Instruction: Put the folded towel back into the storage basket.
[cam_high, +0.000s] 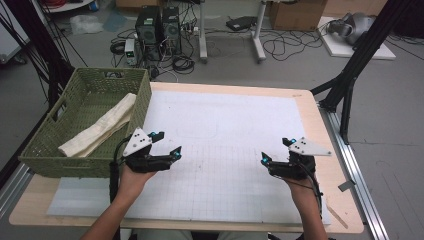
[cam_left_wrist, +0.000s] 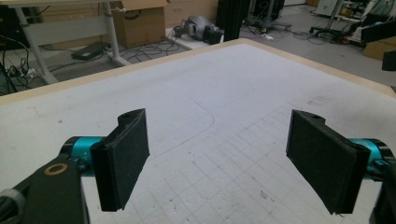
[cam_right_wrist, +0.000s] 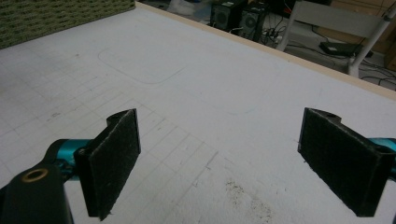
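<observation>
2 grippers over white mat; cloth in basket at left.

Left gripper (cam_high: 166, 144): fingers (cam_left_wrist: 122, 158) spread wide, holding nothing, hovering just right of the green basket (cam_high: 47, 150). Rolled cream cloth (cam_high: 100, 127) lies slantwise inside the basket, behind and left of those fingers, apart from them. Right gripper (cam_high: 276, 150): fingers (cam_right_wrist: 113, 161) likewise wide apart, holding nothing, near the right edge of the table (cam_high: 310, 110), well apart from the cloth. Between the 2 grippers the gridded mat (cam_high: 220, 135) lies bare to the far edge. Basket's right wall borders the mat's left side.
</observation>
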